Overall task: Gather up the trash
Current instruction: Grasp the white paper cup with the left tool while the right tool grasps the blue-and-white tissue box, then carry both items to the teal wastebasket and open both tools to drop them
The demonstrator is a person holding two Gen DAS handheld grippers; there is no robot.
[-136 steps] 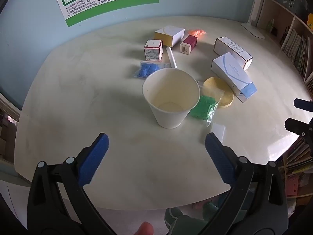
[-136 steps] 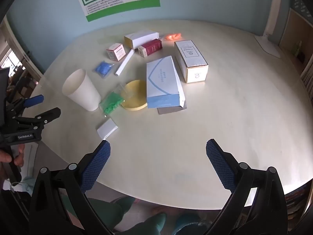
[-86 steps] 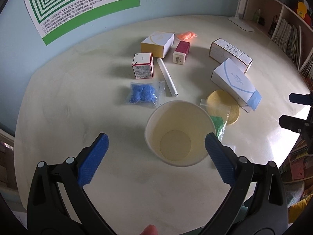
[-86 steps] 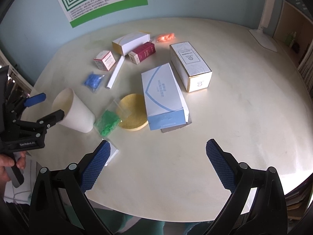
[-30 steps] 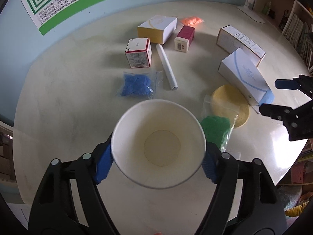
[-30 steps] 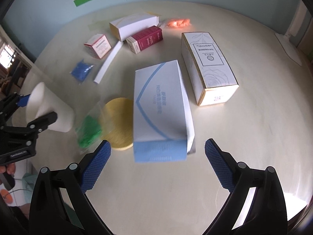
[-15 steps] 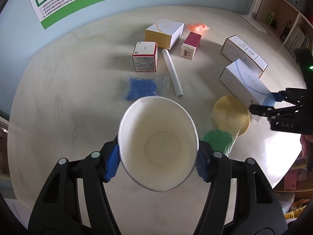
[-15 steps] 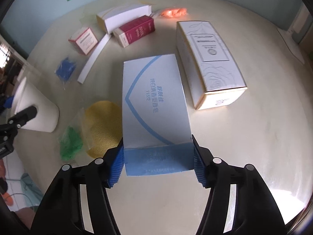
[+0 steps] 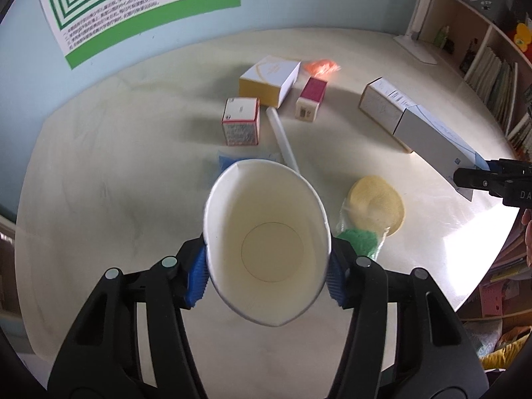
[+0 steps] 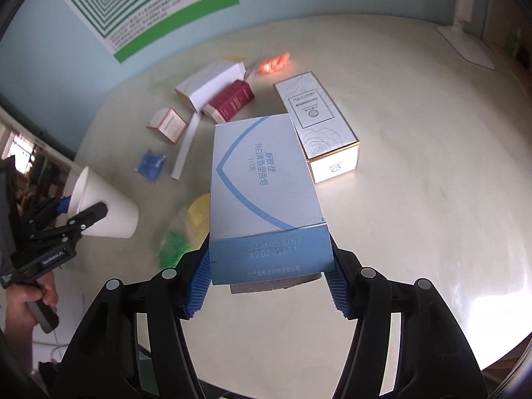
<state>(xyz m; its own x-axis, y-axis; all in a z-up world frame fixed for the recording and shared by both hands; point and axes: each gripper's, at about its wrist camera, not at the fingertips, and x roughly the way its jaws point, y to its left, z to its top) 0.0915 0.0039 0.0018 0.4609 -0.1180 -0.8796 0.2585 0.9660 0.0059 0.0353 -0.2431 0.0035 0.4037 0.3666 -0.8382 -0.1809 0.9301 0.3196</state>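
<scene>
Left wrist: left claw (image 9: 267,277), closing, now squeezes the paper cup (image 9: 266,246); right claw (image 10: 267,284) clamps the blue-and-white box (image 10: 262,193).

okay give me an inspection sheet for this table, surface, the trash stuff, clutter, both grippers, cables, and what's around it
Surface: round cream table, glossy, glare at its right edge.
Job's things: paper cup squeezed oval; blue-and-white box lifted at its near end.
Clutter: red-and-white box, yellow-sided box, maroon box, white tube, rose-print box, yellow disc, green bag, blue bag, orange bag.
Grippers: left gripper closing on the cup; right gripper clamps the box.
Cables: nothing seen.
Surroundings: green-striped poster, bookshelf.
</scene>
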